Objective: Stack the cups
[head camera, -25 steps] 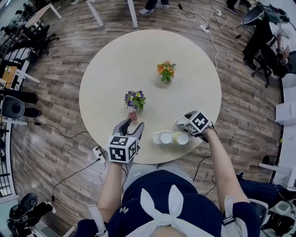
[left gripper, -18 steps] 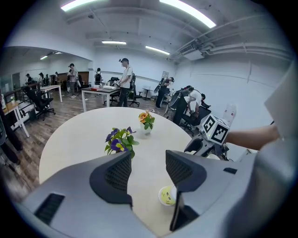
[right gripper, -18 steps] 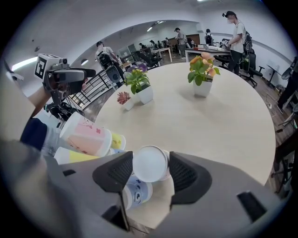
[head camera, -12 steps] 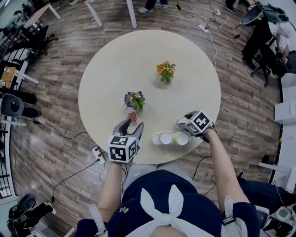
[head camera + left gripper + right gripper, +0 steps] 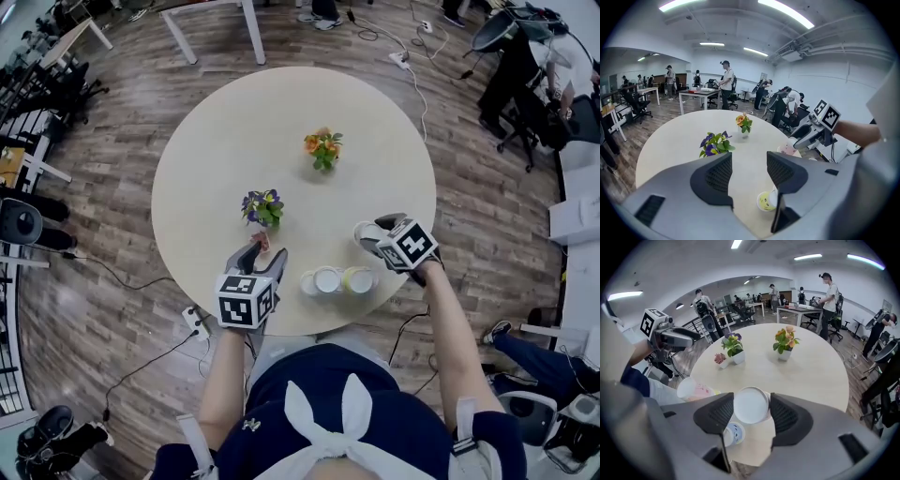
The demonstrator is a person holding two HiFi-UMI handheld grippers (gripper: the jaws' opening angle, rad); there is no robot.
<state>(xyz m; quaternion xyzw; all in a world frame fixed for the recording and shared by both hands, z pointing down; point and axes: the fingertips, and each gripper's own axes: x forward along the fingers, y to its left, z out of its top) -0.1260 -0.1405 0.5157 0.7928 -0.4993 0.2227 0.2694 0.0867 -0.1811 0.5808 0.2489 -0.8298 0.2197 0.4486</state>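
Lifting one cup to set it on the others

My right gripper [image 5: 377,232] has just been closing its jaws, and they now pinch a white cup [image 5: 751,404] by its sides, raised off the desk [image 5: 281,122] just behind the other cups [image 5: 328,279] that sit in a row near the front edge. My left gripper [image 5: 749,173] hovers to their left, jaws wide with nothing between them. I judge I should keep the grip firm, carry the cup right over one resting cup, line up the rims, lower it straight and let go only once it seats
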